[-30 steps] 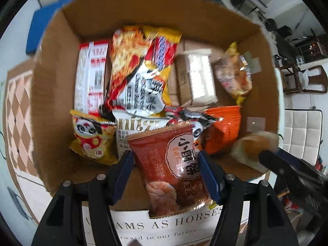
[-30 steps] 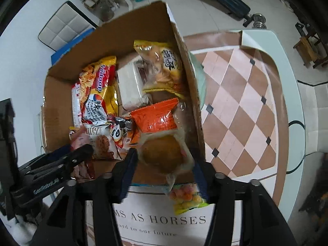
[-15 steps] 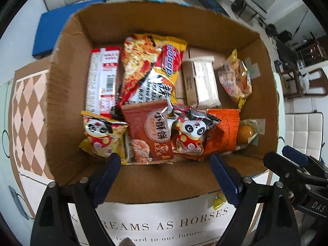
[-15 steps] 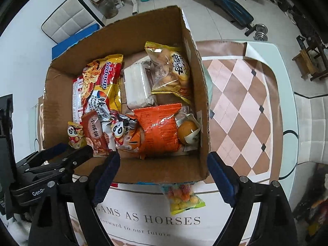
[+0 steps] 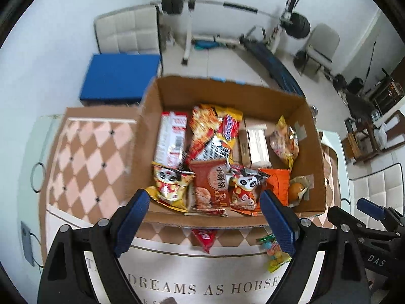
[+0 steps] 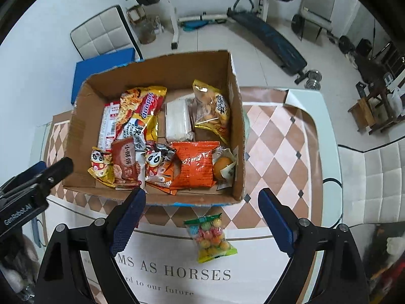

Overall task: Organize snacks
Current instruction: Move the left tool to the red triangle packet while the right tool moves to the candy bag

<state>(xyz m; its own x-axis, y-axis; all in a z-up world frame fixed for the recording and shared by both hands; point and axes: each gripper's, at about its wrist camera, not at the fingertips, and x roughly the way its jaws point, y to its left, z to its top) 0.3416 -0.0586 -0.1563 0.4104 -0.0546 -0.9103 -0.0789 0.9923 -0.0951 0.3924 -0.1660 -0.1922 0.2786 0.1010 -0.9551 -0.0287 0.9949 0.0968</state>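
Both hand-held grippers are empty. The left hand-held gripper (image 5: 203, 221) sits wide open; the right hand-held gripper (image 6: 202, 221) is wide too, jaws opening a touch more, nothing between them. The cardboard box (image 6: 238, 116) ahead is already stuffed with snacks. Left out on the desk (image 6: 273, 152): a candy bag (image 6: 211, 238) right between the right jaws, below them. Looks light, crinkly and slippery, so I'd pinch it across the middle, gently. A red packet (image 5: 205, 238) pokes out under the box.
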